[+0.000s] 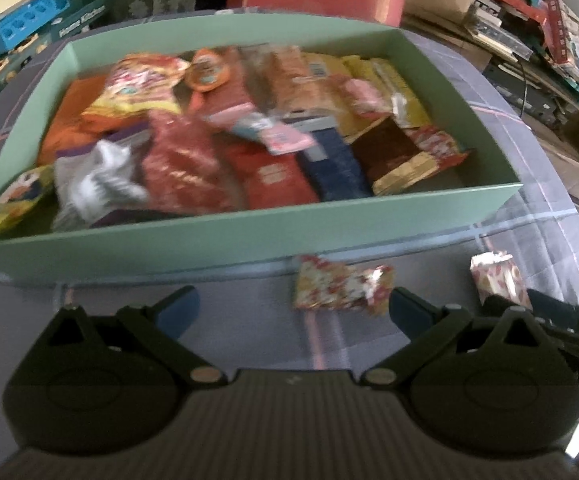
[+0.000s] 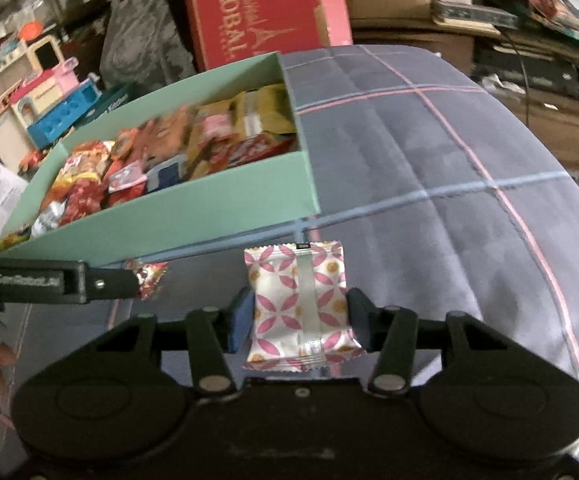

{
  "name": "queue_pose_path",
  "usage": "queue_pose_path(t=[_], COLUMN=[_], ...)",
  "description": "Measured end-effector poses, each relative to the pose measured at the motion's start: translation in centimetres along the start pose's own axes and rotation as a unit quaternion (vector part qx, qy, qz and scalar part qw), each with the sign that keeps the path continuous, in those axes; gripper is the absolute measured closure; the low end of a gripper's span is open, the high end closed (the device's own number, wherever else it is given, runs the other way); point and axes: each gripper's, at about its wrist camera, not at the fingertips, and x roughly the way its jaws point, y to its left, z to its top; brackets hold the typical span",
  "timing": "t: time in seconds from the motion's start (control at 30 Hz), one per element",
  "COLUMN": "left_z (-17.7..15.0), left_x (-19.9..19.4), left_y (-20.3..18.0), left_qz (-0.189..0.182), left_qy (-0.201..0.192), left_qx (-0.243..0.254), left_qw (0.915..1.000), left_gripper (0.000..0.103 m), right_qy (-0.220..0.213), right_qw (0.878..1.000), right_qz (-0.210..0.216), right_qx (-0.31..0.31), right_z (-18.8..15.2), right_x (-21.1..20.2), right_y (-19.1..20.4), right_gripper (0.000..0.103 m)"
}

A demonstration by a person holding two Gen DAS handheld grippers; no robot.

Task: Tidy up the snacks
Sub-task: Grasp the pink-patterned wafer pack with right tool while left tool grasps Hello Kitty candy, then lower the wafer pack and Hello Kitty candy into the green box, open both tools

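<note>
A green box full of mixed snack packets sits on the checked cloth; it also shows in the right wrist view. My left gripper is open and empty, just in front of the box. A red, gold and white candy packet lies on the cloth between its fingertips, nearer the right finger. My right gripper is shut on a white packet with a pink petal pattern, held to the right of the box. That packet shows at the right of the left wrist view.
The blue checked cloth stretches to the right of the box. A red carton stands behind the box. Toys and cluttered shelves surround the surface. The left gripper's arm crosses the right wrist view at left.
</note>
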Motion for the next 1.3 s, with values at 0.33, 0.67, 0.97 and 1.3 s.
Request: queue_pose_path(t=[0.33, 0.67, 0.97, 1.3], left_z=[-0.2, -1.2, -2.8, -3.2], left_x=[1.4, 0.3, -1.7, -4.6], left_y=[-2.8, -3.5, -0.9, 0.5], left_qz=[0.015, -0.009, -0.04, -0.06], left_qy=[-0.014, -0.035, -0.022, -0.037], left_qx=[0.045, 0.101, 0.081, 0.064], left_qw=[0.9988, 0.9942, 0.9956, 0.9955], left_gripper=[0.018, 0.07, 0.074, 0.074], right_qy=[-0.008, -0.009, 0.002, 0.005], right_qw=[1.0, 1.0, 0.999, 0.999], right_qz=[0.011, 0.008, 0.014, 0.02], right_qx=[0.014, 0.02, 0.041, 0.045], right_z=[-0.2, -0.1, -0.3, -0.4], right_x=[0.1, 0.3, 0.0, -1.8], right_y=[-0.3, -0.2, 0.1, 0.9], right_gripper=[0.053, 0.053, 0.053, 0.053])
